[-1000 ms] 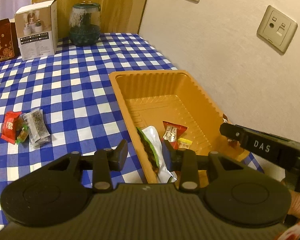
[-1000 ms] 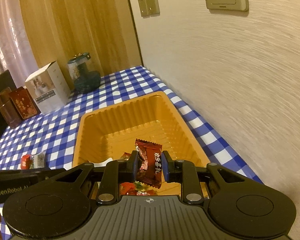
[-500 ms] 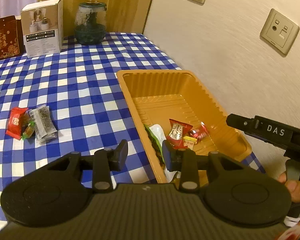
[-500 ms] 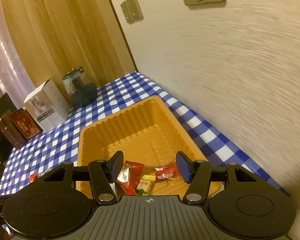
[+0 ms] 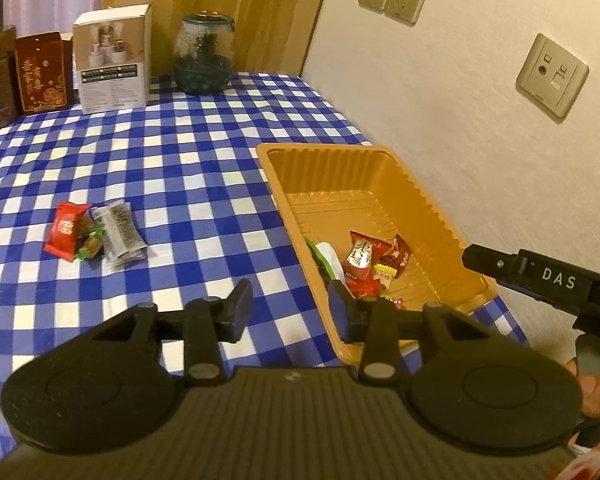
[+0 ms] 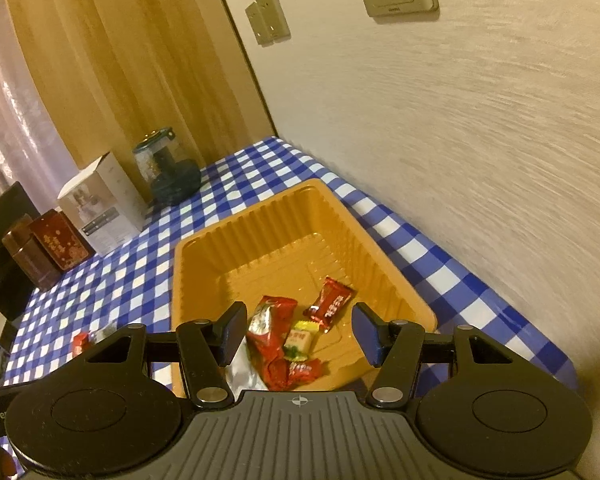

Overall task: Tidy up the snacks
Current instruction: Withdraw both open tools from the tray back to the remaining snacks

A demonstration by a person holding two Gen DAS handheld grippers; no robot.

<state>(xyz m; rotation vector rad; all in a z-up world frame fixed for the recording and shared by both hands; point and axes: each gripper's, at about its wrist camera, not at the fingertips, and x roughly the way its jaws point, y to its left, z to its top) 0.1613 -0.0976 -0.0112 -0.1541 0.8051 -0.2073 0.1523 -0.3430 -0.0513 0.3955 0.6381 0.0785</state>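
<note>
Several snacks already lie in the orange tray [image 5: 440,216], bunched at its near end: a red packet [image 5: 362,258], a smaller dark red one [image 5: 398,252], a yellow sweet [image 5: 384,276] and a white-and-green wrapper [image 5: 328,258] against the tray's left wall. You are roughly halfway, by my judgement. What is left sits well to the left of the tray on the checked cloth [image 5: 188,184]: a red pouch [image 5: 66,230], a grey speckled packet [image 5: 118,232] and a small brown sweet [image 5: 90,244], all touching in one cluster.

Your left gripper [image 5: 290,310] hangs over the tray's near left corner with its jaws opening and nothing between them. Your right gripper [image 6: 298,334] hovers above the tray's near end, jaws apart and empty.

Beyond the tray, at the far edge of the cloth, stand a glass jar [image 5: 204,56], a white box [image 5: 112,58] and a red tin [image 5: 40,72], all well clear of your path. Between the tray and the cluster nothing stands in the way; only the tray's left wall needs clearing on each carry.
</note>
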